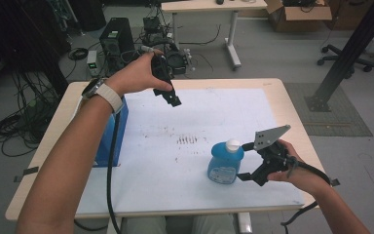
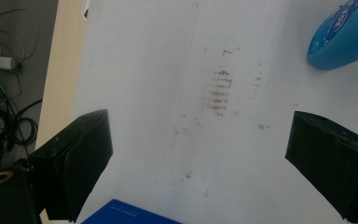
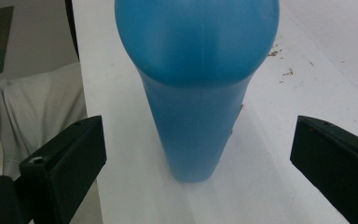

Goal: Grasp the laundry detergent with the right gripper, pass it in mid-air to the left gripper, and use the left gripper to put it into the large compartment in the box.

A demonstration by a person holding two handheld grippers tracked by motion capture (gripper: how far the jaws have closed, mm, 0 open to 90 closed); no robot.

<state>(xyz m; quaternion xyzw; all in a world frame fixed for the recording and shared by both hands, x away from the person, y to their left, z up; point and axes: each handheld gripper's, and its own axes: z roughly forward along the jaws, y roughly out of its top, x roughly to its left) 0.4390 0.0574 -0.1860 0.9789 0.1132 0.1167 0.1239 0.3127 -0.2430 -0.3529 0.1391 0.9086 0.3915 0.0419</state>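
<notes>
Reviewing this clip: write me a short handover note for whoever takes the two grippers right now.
Right gripper: open, jaws standing either side of the blue bottle, not closed on it.
Left gripper: open, holding nothing, raised over the far part of the white mat, pointing down at it.
Bottle: upright near the mat's right front, white cap on. A blue box stands at the mat's left edge.
Done: right gripper lined up on the bottle.
Left: probably close the right jaws on the bottle and lift; the brown stains on the mat are still there.
</notes>
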